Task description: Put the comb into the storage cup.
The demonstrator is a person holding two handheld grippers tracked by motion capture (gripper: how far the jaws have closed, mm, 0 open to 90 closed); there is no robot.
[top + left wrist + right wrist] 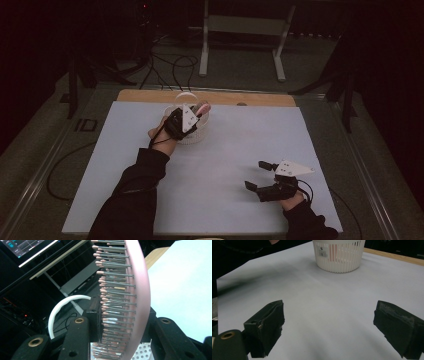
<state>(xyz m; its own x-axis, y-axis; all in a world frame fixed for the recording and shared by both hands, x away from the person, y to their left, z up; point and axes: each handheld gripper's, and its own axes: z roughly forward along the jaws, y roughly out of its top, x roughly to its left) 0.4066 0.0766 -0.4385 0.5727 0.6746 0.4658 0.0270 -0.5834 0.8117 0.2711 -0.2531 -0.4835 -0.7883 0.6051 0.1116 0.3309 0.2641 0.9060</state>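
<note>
A pink hairbrush [140, 290] with grey, pink-tipped bristles stands upright between the jaws of my left gripper [123, 317], which is shut on it. In the high view that gripper [192, 117] hovers over a white slotted basket [192, 137] at the far middle of the table, and the hairbrush [202, 107] sticks out above the rim. The basket's curved white handle [60, 307] shows just beyond the left jaw. My right gripper [256, 175] rests low at the near right of the table, open with nothing between its pads [332, 327]. The basket [339, 255] stands well ahead of it.
A white sheet [225, 165] covers the table, with a wooden strip [150, 96] along the far edge. Behind the table are a metal frame [242, 30] and cables [170, 65] on the floor. A lit screen [22, 246] is at the upper left of the left gripper view.
</note>
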